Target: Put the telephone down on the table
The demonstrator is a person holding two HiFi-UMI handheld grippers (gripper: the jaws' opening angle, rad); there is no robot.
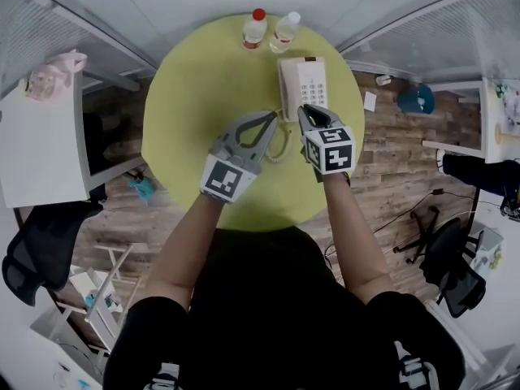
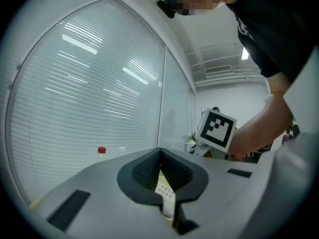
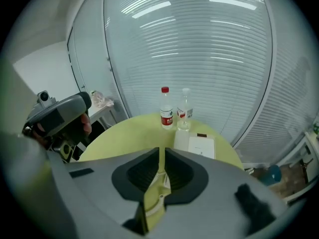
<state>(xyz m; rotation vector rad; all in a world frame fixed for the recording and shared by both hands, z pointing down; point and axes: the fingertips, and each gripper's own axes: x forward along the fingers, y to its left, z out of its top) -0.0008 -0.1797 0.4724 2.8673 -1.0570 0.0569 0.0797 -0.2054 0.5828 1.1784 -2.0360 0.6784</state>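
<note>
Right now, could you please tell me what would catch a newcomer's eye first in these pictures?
The round yellow-green table fills the middle of the head view. A white telephone rests on its far right part, and a red-capped bottle and a white-capped bottle stand at its far edge. Over the table, the left tongs and the right tongs are both closed and empty, and both point toward the telephone.

A round yellow-green surface (image 1: 187,96) stands on a floor (image 1: 390,177) of brown wood planks, in a corner closed by glass walls (image 3: 199,49) hung with white horizontal blinds, on which bright streaks of light show. A white desk (image 1: 41,153) sits at the left with a black office chair (image 1: 36,258) near it. Another black chair (image 1: 459,270) stands at the right.
</note>
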